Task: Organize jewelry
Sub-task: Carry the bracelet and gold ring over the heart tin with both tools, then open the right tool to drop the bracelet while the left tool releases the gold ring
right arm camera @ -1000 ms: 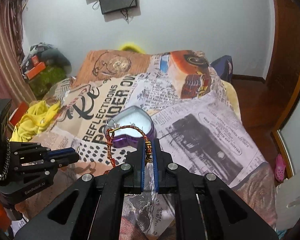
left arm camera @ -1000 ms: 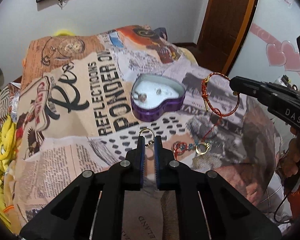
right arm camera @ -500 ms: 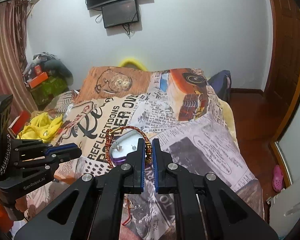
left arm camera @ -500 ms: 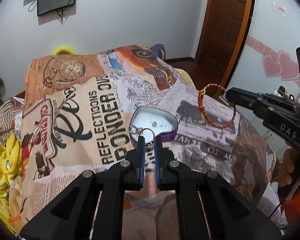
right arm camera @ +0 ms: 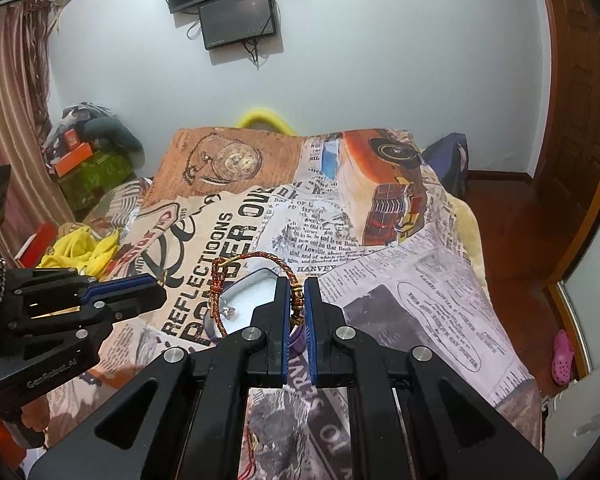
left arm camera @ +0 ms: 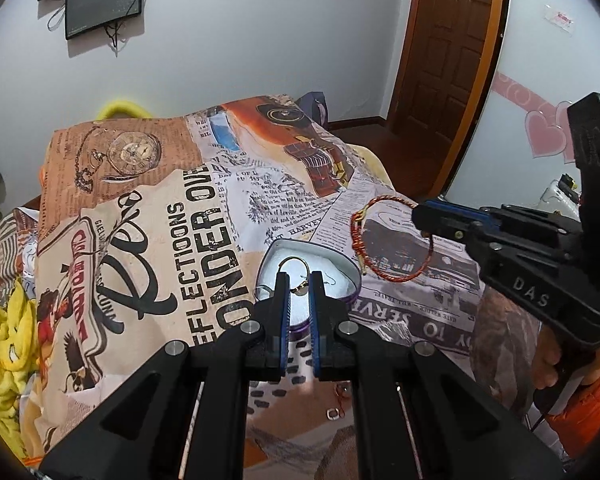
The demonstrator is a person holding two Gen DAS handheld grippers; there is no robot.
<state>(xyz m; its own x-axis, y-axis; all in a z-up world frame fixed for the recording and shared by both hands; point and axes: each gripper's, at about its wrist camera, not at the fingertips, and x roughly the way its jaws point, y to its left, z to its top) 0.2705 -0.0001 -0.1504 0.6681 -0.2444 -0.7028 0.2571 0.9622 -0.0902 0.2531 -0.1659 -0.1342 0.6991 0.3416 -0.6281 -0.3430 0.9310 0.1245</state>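
A purple heart-shaped tin (left arm camera: 346, 270) with a white lining lies open on the printed bedspread; it also shows in the right wrist view (right arm camera: 246, 294). My left gripper (left arm camera: 299, 280) is shut on a gold hoop earring (left arm camera: 296, 266) and holds it above the tin. My right gripper (right arm camera: 296, 292) is shut on a red and gold braided bracelet (right arm camera: 236, 280), held in the air to the right of the tin; the bracelet also shows in the left wrist view (left arm camera: 392, 236). A small earring (right arm camera: 229, 312) lies inside the tin.
More small jewelry (left arm camera: 336, 398) lies on the bedspread near the front edge, below my left gripper. Yellow cloth (left arm camera: 0, 348) is bunched at the bed's left side. A wooden door (left arm camera: 452, 60) stands at the right, past the bed.
Both grippers have risen from the bedspread with their pieces. My left gripper has carried the hoop earring forward over the tin. The right one has brought the bracelet closer to the tin.
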